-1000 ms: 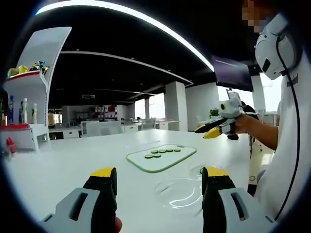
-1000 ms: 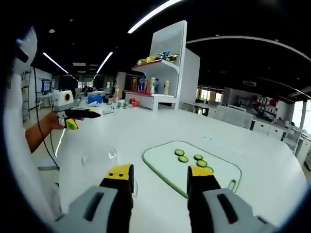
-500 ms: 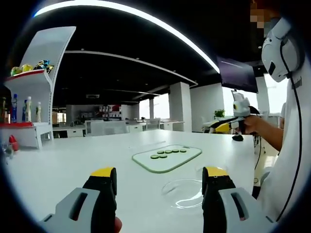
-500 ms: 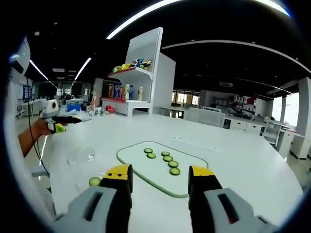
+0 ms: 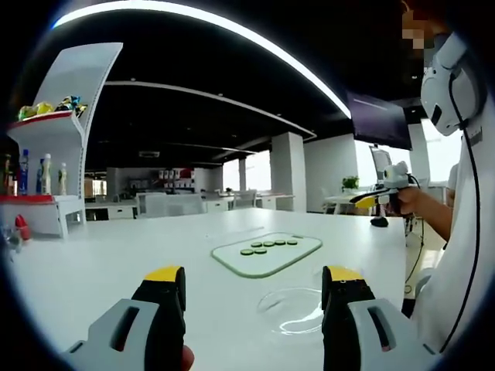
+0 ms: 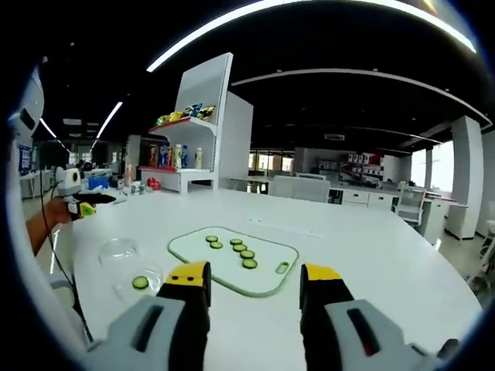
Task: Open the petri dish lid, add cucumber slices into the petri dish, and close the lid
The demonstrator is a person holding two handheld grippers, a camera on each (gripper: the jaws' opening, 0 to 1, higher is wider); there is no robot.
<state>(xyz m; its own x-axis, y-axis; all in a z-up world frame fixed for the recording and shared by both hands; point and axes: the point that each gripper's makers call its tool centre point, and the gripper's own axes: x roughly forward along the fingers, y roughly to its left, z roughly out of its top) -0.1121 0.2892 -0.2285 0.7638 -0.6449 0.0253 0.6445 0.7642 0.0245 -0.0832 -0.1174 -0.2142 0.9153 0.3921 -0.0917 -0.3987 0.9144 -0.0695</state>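
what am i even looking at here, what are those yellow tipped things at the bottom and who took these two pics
The yellow-tipped prongs are the jaws of two handheld grippers, tools a person squeezes to pick things up. Each gripper carries its own fisheye camera looking forward along its jaws, so one picture comes from the left gripper and the other from the right gripper. Both stand open and hold nothing. In the left gripper view, the person's other hand holds the right gripper off to the side.

On the white table lies a pale cutting board with a row of cucumber slices. Beside it sit a clear petri dish with one cucumber slice in it, and what looks like its clear lid lying apart. A shelf with bottles stands behind.
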